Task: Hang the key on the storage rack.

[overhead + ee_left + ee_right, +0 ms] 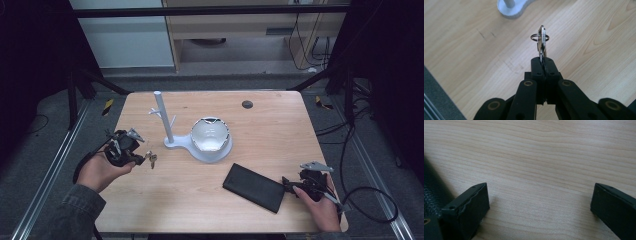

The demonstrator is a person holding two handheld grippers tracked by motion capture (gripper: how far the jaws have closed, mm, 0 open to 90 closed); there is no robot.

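A: Status, L gripper (pixel 543 60)?

B: Jaws pressed together, pinching the keys (pixel 541 41) by the blade end. L gripper view shows them clear of the table (pixel 474 50), ring and heads sticking out past the jaw tips. High view gives the keys (pixel 151 159) left of the stand (pixel 172 131), well apart from it, at the gripper (pixel 142 159) tips.

A: R gripper?

B: Jaws spread wide, nothing between them. R gripper view shows bare wood between the pads, plus the edge of the wallet (pixel 434 195) just beside one pad (pixel 467 207). High view puts the R gripper (pixel 287 184) right of the stand and nearer the person, at the wallet's (pixel 254 187) right end. Contact: can't tell.

A: Containers?

B: One bowl (pixel 210 134), white, seated on the stand's base, right of the post. High view shows its inside: looks empty. L gripper view catches just the base edge (pixel 511 8), no bowl.
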